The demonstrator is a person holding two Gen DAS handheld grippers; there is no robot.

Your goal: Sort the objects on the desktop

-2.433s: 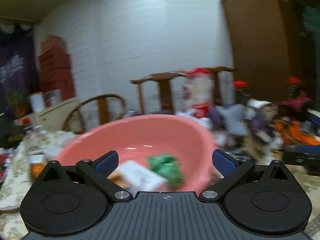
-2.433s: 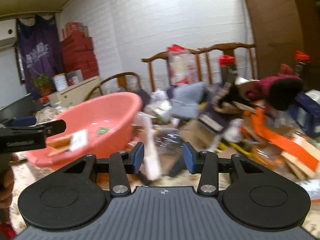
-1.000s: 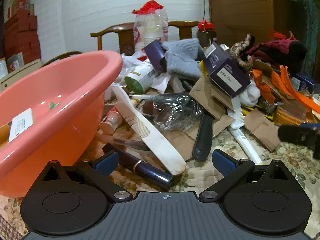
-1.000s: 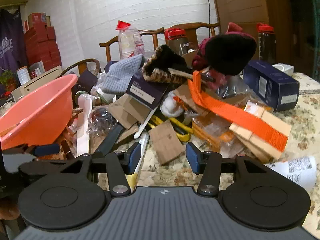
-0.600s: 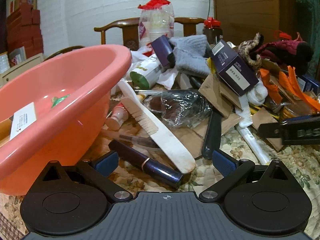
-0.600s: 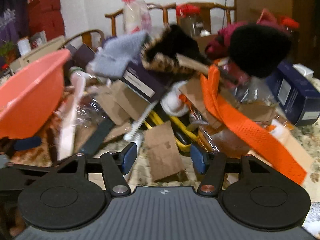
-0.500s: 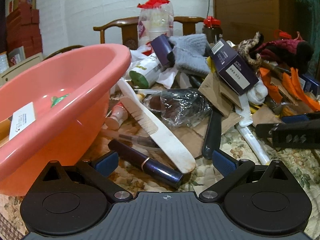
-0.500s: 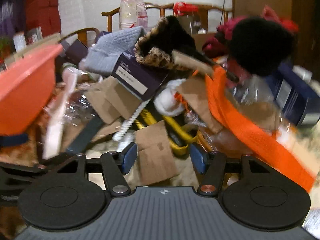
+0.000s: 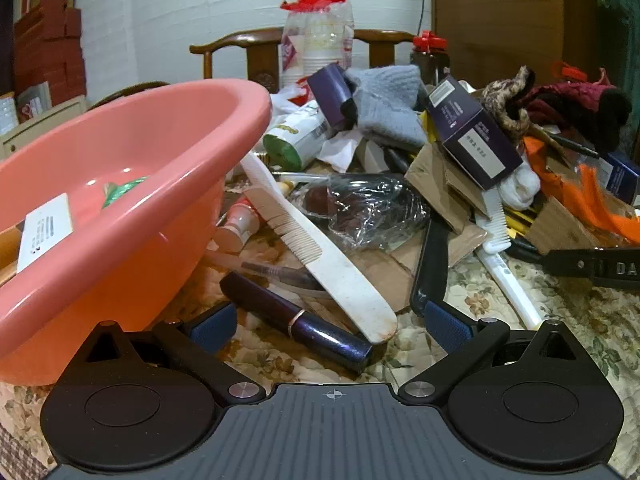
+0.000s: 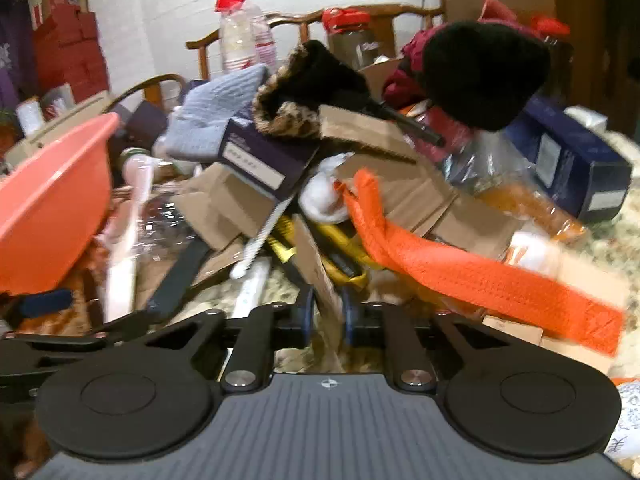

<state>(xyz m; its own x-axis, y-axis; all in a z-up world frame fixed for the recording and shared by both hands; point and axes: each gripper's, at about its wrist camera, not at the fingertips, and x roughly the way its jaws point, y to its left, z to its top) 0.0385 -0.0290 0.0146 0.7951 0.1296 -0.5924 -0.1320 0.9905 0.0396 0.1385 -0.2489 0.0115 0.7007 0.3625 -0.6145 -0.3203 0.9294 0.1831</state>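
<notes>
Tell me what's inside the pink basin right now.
In the left wrist view, the pink basin holds a white labelled card or box against its near wall and something green farther in. A tan edge shows beside the card. The near rim hides the bottom.

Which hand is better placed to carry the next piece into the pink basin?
The right: its tongs have just closed on a cardboard scrap. The left tongs stand open and empty beside the basin.

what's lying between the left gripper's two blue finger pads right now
In the left wrist view, the near end of a dark blue metallic tube and the rounded tip of the white plastic comb, on the floral tablecloth.
</notes>
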